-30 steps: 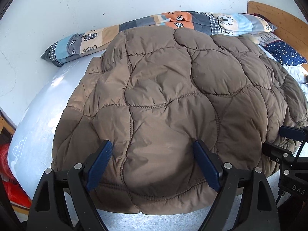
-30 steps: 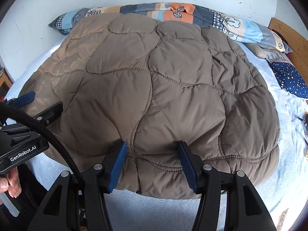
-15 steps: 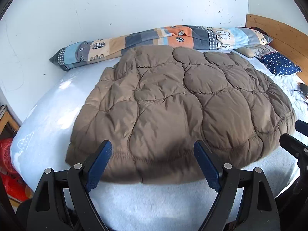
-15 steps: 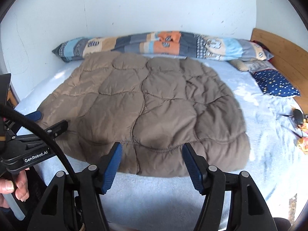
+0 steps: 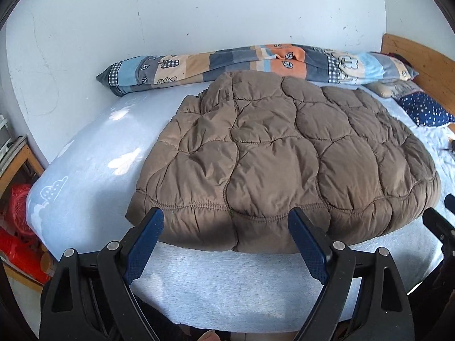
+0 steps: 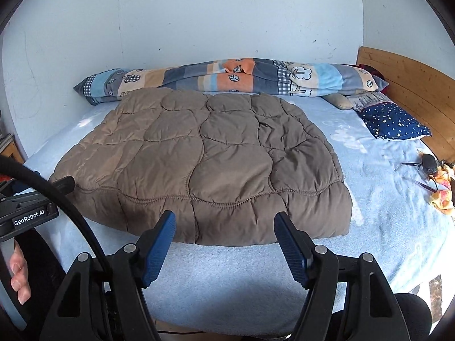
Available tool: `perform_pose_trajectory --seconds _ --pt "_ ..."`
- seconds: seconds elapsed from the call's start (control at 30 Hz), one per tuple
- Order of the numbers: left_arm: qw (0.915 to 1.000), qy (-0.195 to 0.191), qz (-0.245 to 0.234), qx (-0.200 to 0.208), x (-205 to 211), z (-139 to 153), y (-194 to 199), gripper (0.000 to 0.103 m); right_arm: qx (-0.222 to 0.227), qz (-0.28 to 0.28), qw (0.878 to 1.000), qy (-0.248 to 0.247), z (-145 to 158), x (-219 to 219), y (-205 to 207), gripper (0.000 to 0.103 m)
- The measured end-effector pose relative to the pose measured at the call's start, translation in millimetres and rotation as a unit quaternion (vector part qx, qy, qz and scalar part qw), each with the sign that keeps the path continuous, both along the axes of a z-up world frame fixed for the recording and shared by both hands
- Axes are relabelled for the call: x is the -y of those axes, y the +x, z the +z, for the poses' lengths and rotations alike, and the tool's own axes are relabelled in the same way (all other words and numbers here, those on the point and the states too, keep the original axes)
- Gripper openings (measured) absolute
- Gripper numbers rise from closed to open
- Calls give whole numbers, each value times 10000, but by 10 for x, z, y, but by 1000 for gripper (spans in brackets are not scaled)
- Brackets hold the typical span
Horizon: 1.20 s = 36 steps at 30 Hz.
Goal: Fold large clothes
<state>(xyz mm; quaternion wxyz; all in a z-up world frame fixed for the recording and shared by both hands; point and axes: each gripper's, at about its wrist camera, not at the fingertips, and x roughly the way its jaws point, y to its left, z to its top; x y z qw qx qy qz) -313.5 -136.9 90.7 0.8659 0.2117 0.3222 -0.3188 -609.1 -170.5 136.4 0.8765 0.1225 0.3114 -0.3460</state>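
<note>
Quilted brown jacket [image 6: 204,164] lies flat on the light-blue bed [image 6: 369,199], doubled into a thick slab; probably another fold remains. Left gripper [image 5: 226,230] hangs above its near hem, fingers apart and empty. Right gripper [image 6: 224,231] is opening, nothing between.

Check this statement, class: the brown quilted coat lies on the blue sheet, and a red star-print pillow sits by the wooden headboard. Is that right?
Not quite. The coat does lie on the sheet, and a star-print pillow does sit by the headboard, but that pillow is navy blue with pale stars, not red. The right wrist view shows it most clearly.
</note>
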Motion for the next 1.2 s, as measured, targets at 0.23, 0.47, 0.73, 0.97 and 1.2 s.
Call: perform_pose_trajectory --seconds 0.23,0.47,0.73,0.97,1.2 --pt "9986 515 -59 143 89 -95 25 88 -116 81 9999 -37 -51 -4 58 76" --pt "9974 673 -2 250 108 -134 22 88 -119 53 9999 55 -75 45 58 76" --pt "9969 734 -48 263 116 -153 13 88 -136 47 9999 62 -83 37 60 76" --pt "9966 769 -63 280 127 -158 7 88 -159 52 9998 62 -87 43 56 76" --pt "9965 781 -58 293 123 -157 11 88 -160 47 9998 72 -90 50 44 76"
